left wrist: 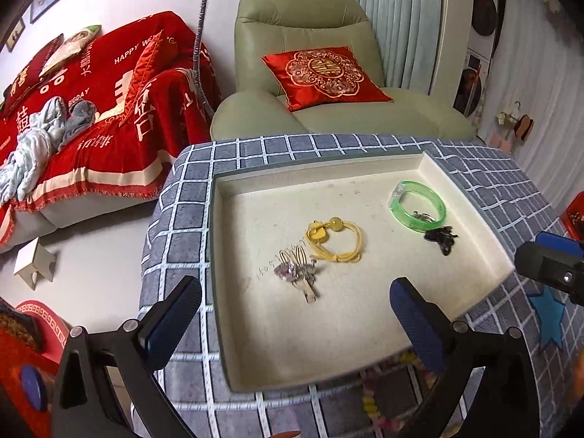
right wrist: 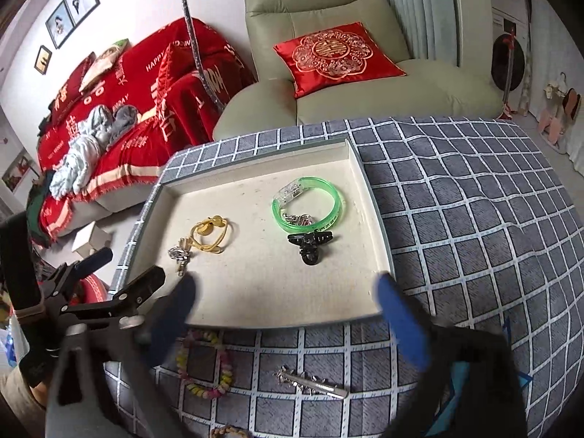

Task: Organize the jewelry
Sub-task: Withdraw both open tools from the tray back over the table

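From my left camera I can read "HAPPY WE…" and "BIGDAY" in white on the red throw (left wrist: pixel 109 109) over the sofa, among large Chinese characters. The red cushion (left wrist: pixel 325 75) on the green armchair (left wrist: pixel 310 25) carries a gold double-happiness emblem. The green bangle (right wrist: pixel 308 202) has dark printed characters along its rim, too small for me to read.

The jewelry sits in a shallow cream tray (left wrist: pixel 328 328) on the blue checked surface (right wrist: pixel 456 219). Inside it: the translucent green bangle with a clear clasp and a small silver piece within its ring, a black claw clip (right wrist: pixel 310 246) just beside the bangle, a yellow cord bracelet (left wrist: pixel 334 239) with a round bead, and a silver hair clip (left wrist: pixel 297 273) with a pink stone touching the cord.

Outside the tray, on the cloth, lie a pastel bead bracelet (right wrist: pixel 204 365) and a silver bar clip (right wrist: pixel 310 383).

My left gripper (left wrist: pixel 295 328) hovers over the tray's near edge, fingers spread wide, holding nothing. My right gripper (right wrist: pixel 284 317) is likewise wide open and empty, its fingers blurred.
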`<state>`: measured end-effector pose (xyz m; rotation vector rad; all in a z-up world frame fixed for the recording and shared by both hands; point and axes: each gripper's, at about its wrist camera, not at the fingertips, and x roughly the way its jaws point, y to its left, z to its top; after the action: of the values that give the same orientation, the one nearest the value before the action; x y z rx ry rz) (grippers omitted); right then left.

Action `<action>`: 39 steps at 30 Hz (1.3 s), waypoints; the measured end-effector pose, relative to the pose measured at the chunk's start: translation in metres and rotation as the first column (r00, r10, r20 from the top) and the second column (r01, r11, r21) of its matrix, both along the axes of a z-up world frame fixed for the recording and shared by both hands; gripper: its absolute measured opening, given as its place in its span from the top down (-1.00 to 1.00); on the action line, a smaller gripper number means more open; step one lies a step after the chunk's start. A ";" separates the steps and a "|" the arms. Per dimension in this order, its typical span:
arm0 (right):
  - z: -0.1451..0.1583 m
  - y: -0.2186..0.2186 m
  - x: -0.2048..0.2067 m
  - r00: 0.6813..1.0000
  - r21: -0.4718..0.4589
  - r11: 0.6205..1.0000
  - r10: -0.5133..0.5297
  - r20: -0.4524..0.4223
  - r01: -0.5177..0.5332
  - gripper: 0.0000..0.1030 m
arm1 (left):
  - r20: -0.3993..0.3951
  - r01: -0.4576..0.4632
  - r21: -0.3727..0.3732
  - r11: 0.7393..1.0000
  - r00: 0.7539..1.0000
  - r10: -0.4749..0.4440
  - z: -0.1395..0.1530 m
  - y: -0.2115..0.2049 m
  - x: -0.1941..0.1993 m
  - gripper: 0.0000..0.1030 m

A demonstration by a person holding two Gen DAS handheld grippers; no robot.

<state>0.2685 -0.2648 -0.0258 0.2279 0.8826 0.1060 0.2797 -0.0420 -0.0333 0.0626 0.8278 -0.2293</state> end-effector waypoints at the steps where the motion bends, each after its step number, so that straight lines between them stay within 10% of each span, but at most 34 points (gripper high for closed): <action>1: 0.001 0.000 -0.002 1.000 0.005 1.000 0.000 0.008 0.000 -1.00 | 0.001 0.001 0.000 1.000 1.000 -0.001 0.002 0.000 -0.004 -1.00; 39: -0.029 -0.017 -0.096 0.996 -0.058 0.996 0.069 -0.061 -0.073 -1.00 | -0.078 0.049 -0.052 0.997 0.996 -0.053 -0.019 0.016 -0.150 -1.00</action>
<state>0.1728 -0.2814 -0.0549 0.1436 0.9514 0.1391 0.1295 -0.0264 -0.0523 0.0280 0.8997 -0.3020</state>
